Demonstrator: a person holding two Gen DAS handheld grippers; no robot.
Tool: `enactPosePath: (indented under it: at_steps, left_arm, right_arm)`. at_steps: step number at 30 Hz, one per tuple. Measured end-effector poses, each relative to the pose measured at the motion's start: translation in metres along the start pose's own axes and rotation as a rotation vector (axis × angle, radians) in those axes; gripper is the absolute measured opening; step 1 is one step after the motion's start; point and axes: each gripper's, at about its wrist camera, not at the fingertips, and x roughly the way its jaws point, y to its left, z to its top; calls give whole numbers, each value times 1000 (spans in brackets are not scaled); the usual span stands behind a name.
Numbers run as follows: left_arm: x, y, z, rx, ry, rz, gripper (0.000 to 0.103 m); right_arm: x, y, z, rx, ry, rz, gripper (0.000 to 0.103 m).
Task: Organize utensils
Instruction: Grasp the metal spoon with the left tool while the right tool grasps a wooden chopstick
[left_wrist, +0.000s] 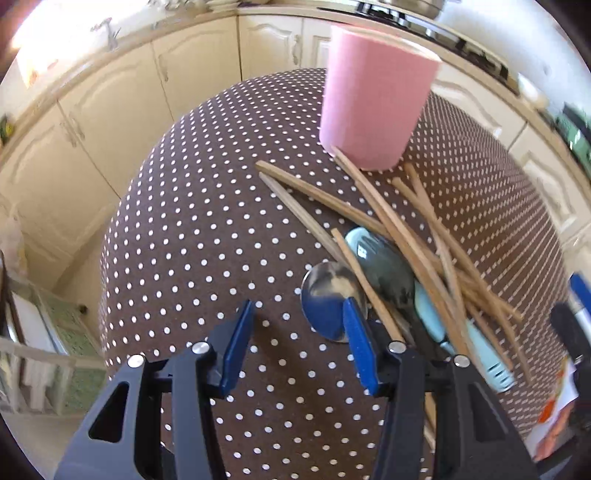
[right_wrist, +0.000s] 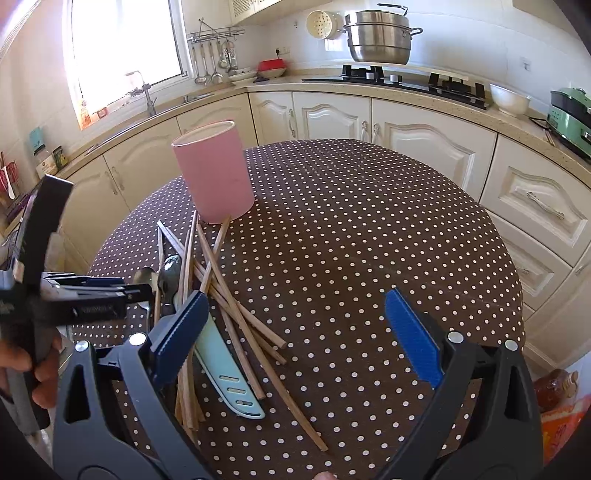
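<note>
Two spoons (left_wrist: 334, 295) beside left claw (left_wrist: 299, 314)

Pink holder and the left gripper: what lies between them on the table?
In the left wrist view, between the left gripper and the pink holder lie two spoons and scattered wooden chopsticks; one chopstick tip reaches the holder's base.
</note>
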Motion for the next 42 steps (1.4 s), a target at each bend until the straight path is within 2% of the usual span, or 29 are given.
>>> enactPosePath:
  at_steps: [3,5,11,14,18,21,23,26,28,30,33,37,38,42]
  left_arm:
    - [-5,9,-5,-56,22,-97,50]
    - [-4,7,-8,-67,36,-104,50]
    - [4,-17,-10,-2,58,-2,50]
    - [3,-35,-6,108,39,88,50]
    - [6,-38,-4,123,26,70,50]
    - [2,-35,-10,113,23,62,40]
    - [5,-7,-11,89,26,38,33]
    - [7,4,-10,69,24,28,25]
    - [3,8,-11,55,20,15,23]
    - [-3,20,-11,31,15,-2,20]
    - [-6,38,-13,-19,7,-46,16]
    - [-7,57,-16,-60,-1,-98,11]
    - [-7,61,-16,-68,-3,-112,10]
    - [-4,65,-18,-95,-10,-168,6]
  right_arm:
    - [0,-1,1,-3,7,0,94]
    - [2,-1,3,-9,12,1,94]
    - [2,0,9,-16,15,12,94]
    - [1,1,10,-24,15,9,94]
    - [5,0,15,-44,37,10,94]
    - [11,2,20,-66,66,21,94]
    - [16,5,24,-91,91,29,94]
    - [31,10,29,-114,164,84,94]
    - [43,13,33,-131,225,121,89]
    - [50,18,35,-146,267,143,74]
    - [59,28,41,-178,321,176,58]
    - [70,41,44,-219,388,213,43]
    - [72,43,45,-226,399,218,35]
    - [86,53,45,-250,460,243,30]
